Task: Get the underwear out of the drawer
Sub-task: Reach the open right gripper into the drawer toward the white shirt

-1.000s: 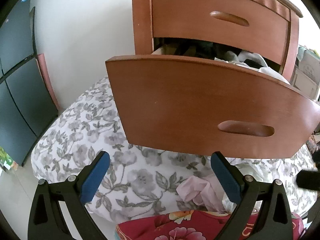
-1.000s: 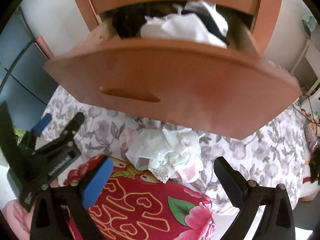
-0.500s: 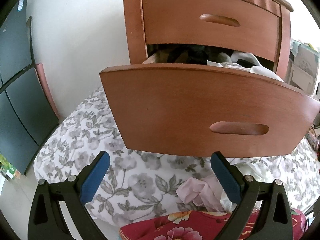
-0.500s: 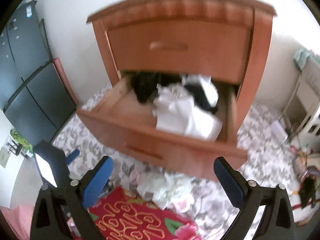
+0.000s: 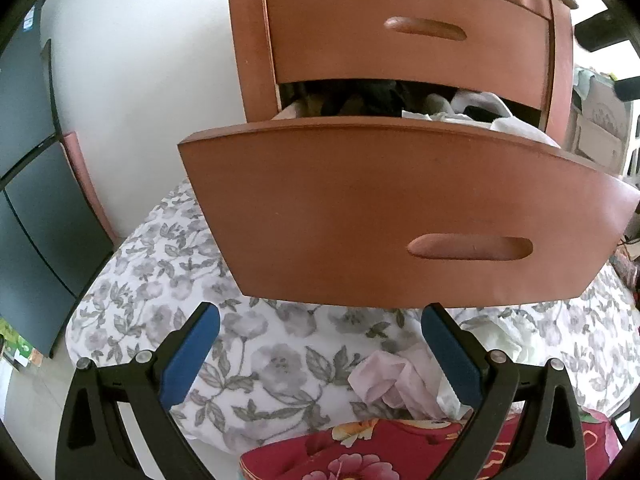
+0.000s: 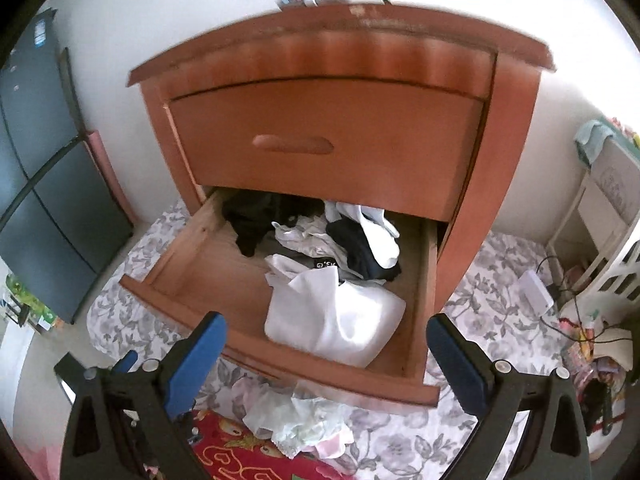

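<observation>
A brown wooden nightstand has its lower drawer (image 6: 200, 264) pulled out; the same drawer's front (image 5: 400, 208) fills the left wrist view. Inside lie white underwear (image 6: 332, 312) at the front right and black garments (image 6: 252, 216) further back. My right gripper (image 6: 326, 354) hangs open above the drawer's front edge, holding nothing. Low in front of the drawer, my left gripper (image 5: 320, 354) is open and empty too. A heap of pale garments (image 6: 296, 416) lies on the floral sheet below the drawer, and its pink part (image 5: 392, 380) shows by my left gripper.
A floral sheet (image 5: 160, 280) covers the bed beneath the nightstand. A red flowered cloth (image 5: 360, 452) lies at the near edge. A dark cabinet (image 6: 48, 184) stands at the left. White furniture (image 6: 608, 240) and cables are at the right. The upper drawer (image 6: 328, 140) is closed.
My right gripper has risen from below the drawer front to above it, so the drawer's inside now shows. My left gripper has backed off a little and stays open.
</observation>
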